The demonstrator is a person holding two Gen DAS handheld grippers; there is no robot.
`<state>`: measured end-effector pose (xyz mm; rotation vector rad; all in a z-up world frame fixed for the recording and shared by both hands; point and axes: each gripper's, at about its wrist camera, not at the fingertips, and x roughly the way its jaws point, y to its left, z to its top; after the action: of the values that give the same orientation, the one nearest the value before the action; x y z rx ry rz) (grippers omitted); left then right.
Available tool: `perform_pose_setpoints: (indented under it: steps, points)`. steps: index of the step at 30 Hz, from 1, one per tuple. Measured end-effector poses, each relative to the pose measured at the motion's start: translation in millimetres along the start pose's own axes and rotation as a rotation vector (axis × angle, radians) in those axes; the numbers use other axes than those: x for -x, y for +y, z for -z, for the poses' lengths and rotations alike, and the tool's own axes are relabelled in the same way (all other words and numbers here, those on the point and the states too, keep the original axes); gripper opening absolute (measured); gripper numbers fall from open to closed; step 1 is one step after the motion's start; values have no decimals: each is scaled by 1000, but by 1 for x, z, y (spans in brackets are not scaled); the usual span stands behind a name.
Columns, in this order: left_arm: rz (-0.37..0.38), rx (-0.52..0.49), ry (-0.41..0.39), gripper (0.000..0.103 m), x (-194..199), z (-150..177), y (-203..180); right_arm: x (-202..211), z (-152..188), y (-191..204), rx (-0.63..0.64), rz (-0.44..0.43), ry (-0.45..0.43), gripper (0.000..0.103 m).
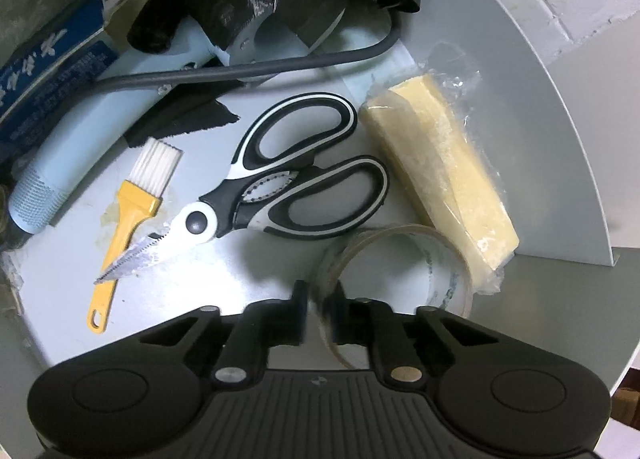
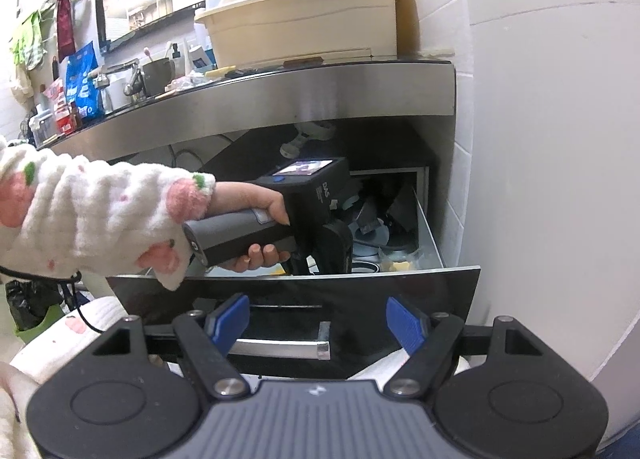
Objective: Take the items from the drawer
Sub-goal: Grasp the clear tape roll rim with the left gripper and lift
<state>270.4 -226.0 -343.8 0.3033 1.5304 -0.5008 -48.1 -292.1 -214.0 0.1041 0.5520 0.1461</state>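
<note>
The left gripper (image 1: 320, 299) is pinched on the near wall of the tape roll (image 1: 400, 259) at lower centre, inside the drawer (image 1: 560, 139). Scissors (image 1: 280, 187) lie just beyond, a brush (image 1: 136, 203) to their left. The right gripper (image 2: 318, 325) is wide open and empty, before the drawer front.

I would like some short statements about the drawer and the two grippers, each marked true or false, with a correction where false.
1. The left gripper is closed on the wall of the clear tape roll. True.
2. The scissors lie with their blades spread wide apart. False: the blades are together, the tip lying across the yellow brush.
3. The right gripper holds a drawer item. False: it is open and empty, in front of the drawer front.
4. A wrapped pale yellow block lies beside the scissors handles. True.
5. The drawer is shut. False: it is pulled out.
</note>
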Motion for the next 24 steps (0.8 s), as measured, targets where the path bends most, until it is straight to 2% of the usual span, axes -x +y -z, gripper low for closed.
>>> perform_pose_setpoints:
  steps: [9, 17, 24]
  points:
    - [-44, 18, -50, 5, 24, -1, 5, -3, 2, 3, -3, -10, 10, 76]
    - [-35, 39, -89, 5, 63, 0, 16, -4, -1, 9, 16, -18, 4, 76]
    - [-64, 1, -132, 4, 84, 20, 19, -1, -3, 12, 31, -19, 1, 76]
